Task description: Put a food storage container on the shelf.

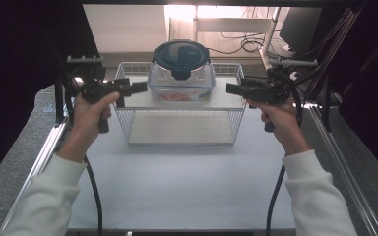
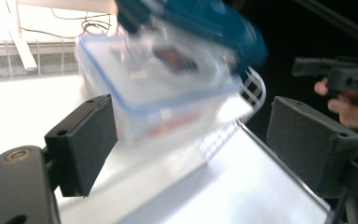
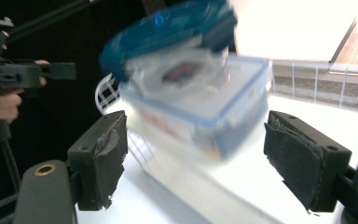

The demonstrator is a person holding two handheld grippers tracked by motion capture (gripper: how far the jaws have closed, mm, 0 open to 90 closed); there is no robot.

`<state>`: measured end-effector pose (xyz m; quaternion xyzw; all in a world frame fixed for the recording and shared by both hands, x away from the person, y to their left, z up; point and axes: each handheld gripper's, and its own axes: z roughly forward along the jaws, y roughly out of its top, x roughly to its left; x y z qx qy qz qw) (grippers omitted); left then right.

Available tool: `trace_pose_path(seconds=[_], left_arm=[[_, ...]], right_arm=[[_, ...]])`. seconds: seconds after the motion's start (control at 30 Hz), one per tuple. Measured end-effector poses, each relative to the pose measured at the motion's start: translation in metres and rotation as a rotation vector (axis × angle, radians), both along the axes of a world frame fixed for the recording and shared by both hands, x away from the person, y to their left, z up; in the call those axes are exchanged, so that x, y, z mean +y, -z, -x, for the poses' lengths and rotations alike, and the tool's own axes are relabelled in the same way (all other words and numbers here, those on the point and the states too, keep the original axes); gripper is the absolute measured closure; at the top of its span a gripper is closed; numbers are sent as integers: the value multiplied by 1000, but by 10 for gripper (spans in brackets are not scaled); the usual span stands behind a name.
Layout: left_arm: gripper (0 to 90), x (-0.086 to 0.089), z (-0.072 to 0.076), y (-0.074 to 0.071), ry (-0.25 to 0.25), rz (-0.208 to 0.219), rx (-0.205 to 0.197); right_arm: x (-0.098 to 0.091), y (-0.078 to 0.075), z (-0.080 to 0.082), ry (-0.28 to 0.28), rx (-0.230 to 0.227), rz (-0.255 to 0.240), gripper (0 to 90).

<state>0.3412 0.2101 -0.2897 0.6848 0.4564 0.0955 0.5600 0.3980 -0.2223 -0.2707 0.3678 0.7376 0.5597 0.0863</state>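
— Containers [image 1: 181,78]: two sat stacked on the upper shelf of the wire basket [image 1: 128,123], a round one with a dark blue lid [image 1: 181,53] on top of a clear square box with something orange inside.

— And the grippers, measured from that stack?

— The left gripper [image 1: 140,88] was just beside the stack's left side, the right gripper [image 1: 232,88] just beside its right side, both level and pointing inward at it. Neither touched it. From the left gripper view, the black pads [image 2: 86,140] stood wide apart with nothing pressed between them, the stack blurred beyond. From the right gripper view it was the same: worn pads [image 3: 105,156] spread wide, the stack ahead of them, free.

— So both claws were open?

— Yes, both gaped, gripping nothing.

— What did the stack rest on, further down?

— The basket stood on a white tabletop [image 1: 177,187], toward its far edge. The near part of that top, between the basket and the person's white sleeves [image 1: 44,196], was bare and matte. Metal rails [image 1: 44,152] ran along both sides of the table, and grey speckled floor [image 1: 10,162] lay outside them.

— And behind the stack?

— A pale chair [image 1: 231,24] stood in bright light, with loose cables on the floor and a dark monitor [image 1: 300,24] to its right. Black curtains [image 1: 19,59] hung well off to either side of the stack.
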Motion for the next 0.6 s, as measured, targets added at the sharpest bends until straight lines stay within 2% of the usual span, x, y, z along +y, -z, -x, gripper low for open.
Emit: trace_pose_path(seconds=[0.07,0.13,0.23,0.3,0.33,0.43,0.5,0.6], left_arm=[[159,-1,15,12,10,-28,-13],[162,-2,28,24,34,-51,-7],[168,-3,45,39,46,-60,-16],[169,-6,55,51,48,-106,-22],[169,-7,60,58,44,-116,-18],[172,-10,72,82,44,-91,3],[180,-12,79,100,51,-60,36],[187,-15,89,127,29,-83,53]], right_arm=[[-5,10,12,-3,-9,11,213],[-10,21,23,-6,-21,32,213],[-17,39,41,5,-41,83,213],[-22,54,51,8,-42,94,213],[-23,61,56,9,-40,100,213],[-27,80,71,8,-44,132,213],[-30,93,82,8,-53,145,214],[-36,110,96,5,-35,150,216]])
